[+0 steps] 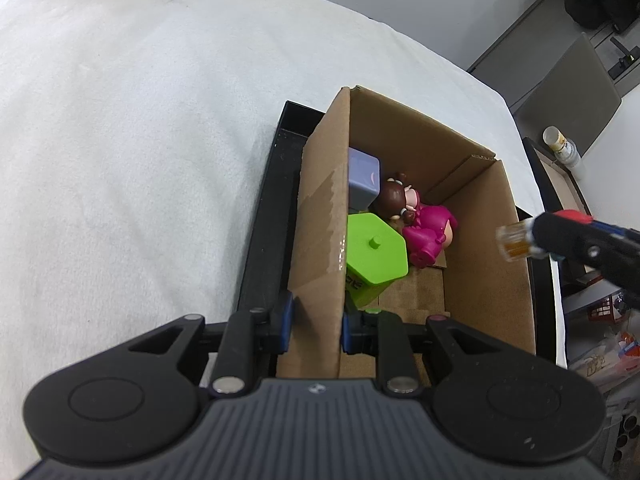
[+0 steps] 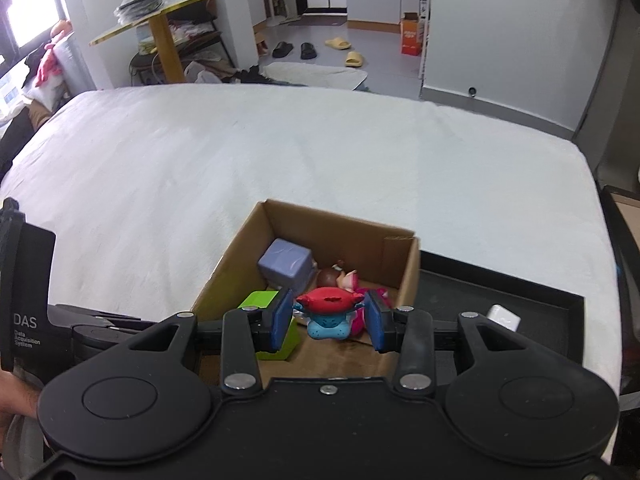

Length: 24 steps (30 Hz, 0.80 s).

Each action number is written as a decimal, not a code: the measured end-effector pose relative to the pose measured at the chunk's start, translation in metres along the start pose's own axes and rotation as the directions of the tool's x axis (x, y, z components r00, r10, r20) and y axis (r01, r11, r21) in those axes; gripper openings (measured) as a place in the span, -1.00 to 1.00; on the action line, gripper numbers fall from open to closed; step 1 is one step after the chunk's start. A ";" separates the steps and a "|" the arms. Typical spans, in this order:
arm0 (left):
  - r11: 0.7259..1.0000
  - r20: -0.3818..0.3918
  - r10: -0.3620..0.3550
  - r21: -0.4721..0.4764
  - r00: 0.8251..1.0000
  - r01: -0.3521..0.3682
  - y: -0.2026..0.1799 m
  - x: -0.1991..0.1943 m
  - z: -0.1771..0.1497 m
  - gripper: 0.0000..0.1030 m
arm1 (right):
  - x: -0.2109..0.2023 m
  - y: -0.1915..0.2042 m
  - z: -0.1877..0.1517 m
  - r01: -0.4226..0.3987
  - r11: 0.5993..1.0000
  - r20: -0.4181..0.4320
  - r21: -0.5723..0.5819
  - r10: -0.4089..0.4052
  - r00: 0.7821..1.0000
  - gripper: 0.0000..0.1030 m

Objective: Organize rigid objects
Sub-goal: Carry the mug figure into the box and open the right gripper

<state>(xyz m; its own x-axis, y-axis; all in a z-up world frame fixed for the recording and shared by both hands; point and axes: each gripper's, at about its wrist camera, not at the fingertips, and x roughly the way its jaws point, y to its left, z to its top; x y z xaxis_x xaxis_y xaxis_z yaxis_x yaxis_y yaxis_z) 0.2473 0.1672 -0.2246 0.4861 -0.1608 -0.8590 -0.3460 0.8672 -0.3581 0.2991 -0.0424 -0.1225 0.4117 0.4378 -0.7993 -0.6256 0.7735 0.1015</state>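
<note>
While its two blue-padded fingers clamp the near left wall of the cardboard box (image 1: 320, 216), one pad outside and one inside, the left gripper (image 1: 316, 326) sits low at the box's corner. That corrugated wall is matte brown with a glossy strip of tape down it, and its top edge runs straight away from the claw.

Over the same box, the right gripper (image 2: 329, 318) pinches a small glossy toy (image 2: 329, 312) between its blue pads: a red crab-like top over a pale blue perforated base. The toy hangs above the box's open mouth, near its front edge.

Inside the box lie a smooth lavender cube (image 1: 363, 178) against the left wall, a bright green hexagonal block (image 1: 376, 254) with a small stud on top just in front of it, and a hard plastic doll (image 1: 416, 216) with brown hair and a magenta body, touching the green block. Bare cardboard floor shows on the box's right half.

Under the box sits a shallow black tray (image 2: 496, 292) with a raised rim; a small white block (image 2: 503, 317) rests on its open right part. All of this stands on a wide white cloth-covered table (image 2: 280, 160), softly textured, with rounded corners
</note>
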 end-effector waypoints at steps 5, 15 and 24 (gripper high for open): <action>1.000 0.001 -0.003 0.001 1.000 0.003 0.001 0.000 0.000 -0.58 | 0.009 0.007 -0.002 -0.008 1.000 -0.025 -0.014 0.007 1.000 -0.25; 1.000 -0.002 -0.012 0.008 1.000 0.012 0.002 0.001 0.001 -0.58 | 0.032 0.016 -0.006 0.007 0.999 -0.080 -0.035 -0.010 0.997 -0.24; 1.000 -0.004 -0.016 0.011 1.000 0.016 0.003 0.001 0.001 -0.58 | 0.055 0.021 -0.011 0.030 0.997 -0.124 -0.065 -0.038 0.992 -0.24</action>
<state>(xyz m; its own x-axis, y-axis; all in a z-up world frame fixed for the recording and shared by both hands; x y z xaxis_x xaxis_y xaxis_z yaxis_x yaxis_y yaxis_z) 0.2474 0.1701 -0.2264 0.4886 -0.1768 -0.8544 -0.3294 0.8694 -0.3683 0.3015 -0.0072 -0.1702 0.3499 0.3475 -0.8700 -0.6547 0.7549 0.0383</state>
